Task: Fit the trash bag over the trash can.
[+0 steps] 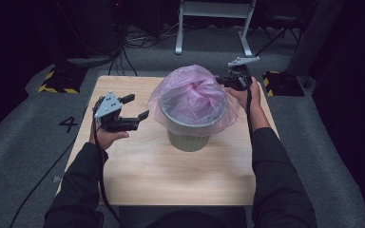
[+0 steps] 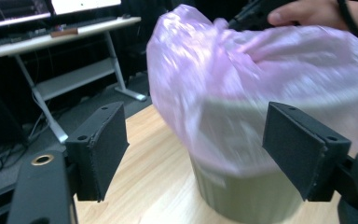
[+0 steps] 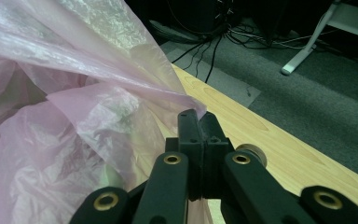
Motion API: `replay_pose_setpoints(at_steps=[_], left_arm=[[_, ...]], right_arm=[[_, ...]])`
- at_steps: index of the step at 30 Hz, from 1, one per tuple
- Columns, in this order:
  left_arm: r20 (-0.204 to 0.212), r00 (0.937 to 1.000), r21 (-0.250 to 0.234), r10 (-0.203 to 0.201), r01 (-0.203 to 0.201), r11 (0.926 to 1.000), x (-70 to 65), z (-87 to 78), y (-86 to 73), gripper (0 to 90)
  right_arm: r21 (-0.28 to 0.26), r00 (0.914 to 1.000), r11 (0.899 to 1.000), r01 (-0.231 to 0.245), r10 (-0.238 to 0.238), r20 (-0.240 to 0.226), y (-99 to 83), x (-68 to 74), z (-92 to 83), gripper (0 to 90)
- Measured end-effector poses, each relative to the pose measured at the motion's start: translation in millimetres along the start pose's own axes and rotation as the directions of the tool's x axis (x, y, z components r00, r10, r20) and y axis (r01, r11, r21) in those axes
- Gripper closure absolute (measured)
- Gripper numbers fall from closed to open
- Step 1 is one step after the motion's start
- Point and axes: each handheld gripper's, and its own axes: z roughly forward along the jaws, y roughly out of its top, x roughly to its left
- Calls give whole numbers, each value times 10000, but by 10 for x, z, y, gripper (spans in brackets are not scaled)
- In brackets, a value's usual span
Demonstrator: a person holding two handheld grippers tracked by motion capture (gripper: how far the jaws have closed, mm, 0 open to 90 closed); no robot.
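1. Pink, thin, translucent plastic bin liner [image 1: 193, 92]: draped over the rim of a pale green, ribbed, round waste bin [image 1: 188, 137] standing near the middle of the bench. The film is judged very light, limp and crinkly, prone to slipping between pads and to tearing if pulled hard against the rim.
2. Hold point: the loose gathered edge above the rim is judged the best place to be taken, where the film bunches into several layers; a single stretched layer is to be avoided.
3. Waste bin: judged light and stiff, liable to be tipped or dragged when the liner is tugged sideways.
4. Right gripper [image 3: 198, 122]: clenched on a fold of the liner at the bin's far right edge, film pinched between the pads.
5. Left gripper [image 1: 132, 108]: released, jaws spread, nothing between them, held just to the left of the bin and apart from the liner.
6. Bench [image 1: 152, 166]: light wood-grain top, smooth and bare around the bin.
7. Room: dim, grey carpet floor [image 1: 28, 142]; white metal desk frame [image 1: 214, 23] and black cables behind; yellow-and-black hazard markings beside the bench.
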Motion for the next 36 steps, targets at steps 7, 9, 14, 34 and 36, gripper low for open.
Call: replay_pose_setpoints(at_steps=[7, 9, 14, 34, 36], left_arm=[[-415, 9980, 592, 477, -452, 9972, -11, 382, 202, 256], [-628, 9969, 951, 478, -417, 9946, 14, 479, 215, 299], [-599, 9968, 1401, 523, -435, 9892, 142, 636, 191, 576], [-481, 9984, 1858, -288, 372, 9819, 444, 1033, -7, 900], [-448, 9973, 1936, -576, 653, 9789, 479, 1078, -56, 900]], right_arm=[[-9, 9996, 9996, 286, -286, -6, 65, 53, -1, 899], [-11, 9994, 9994, 357, -357, -45, 73, 60, 0, 896], [3, 9987, 9988, 493, -493, -138, 79, 76, -2, 891], [347, 9987, 9991, 232, -216, -464, 1, 26, 200, 900], [308, 9975, 9995, -81, 102, -697, -23, -11, 220, 900]])
